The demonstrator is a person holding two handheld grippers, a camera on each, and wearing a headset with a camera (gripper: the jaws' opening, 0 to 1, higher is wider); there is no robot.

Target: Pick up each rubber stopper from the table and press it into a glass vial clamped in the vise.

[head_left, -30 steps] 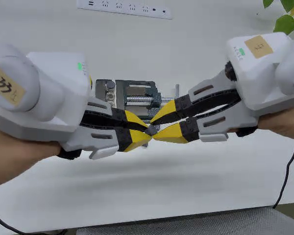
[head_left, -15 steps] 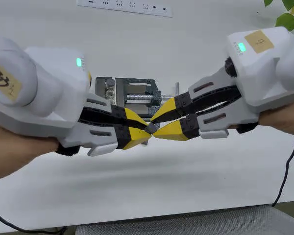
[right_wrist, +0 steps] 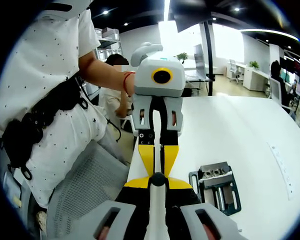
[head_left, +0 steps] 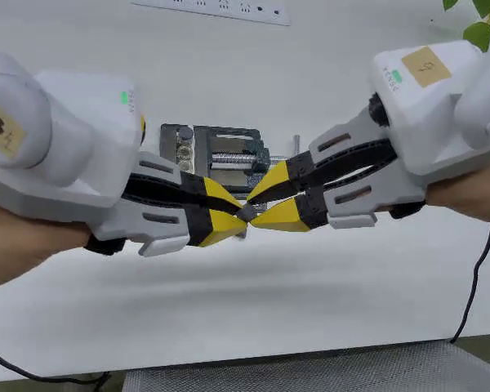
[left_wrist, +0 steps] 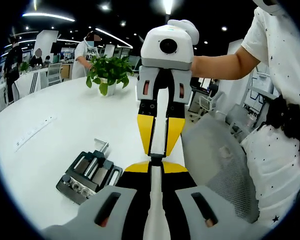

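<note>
Two tongs meet tip to tip above the bench (head_left: 253,302).
The left tongs (head_left: 238,218) have their jaws drawn nearly together, tips against the rubber stopper (head_left: 247,214) (whether they grip it I cannot tell). The vise (head_left: 229,157), with glass vials (head_left: 182,152) in it, stands on the bench just beyond the meeting tips. The right tongs (head_left: 256,211) are clamped on the rubber stopper, which is held in the air between both pairs.
</note>
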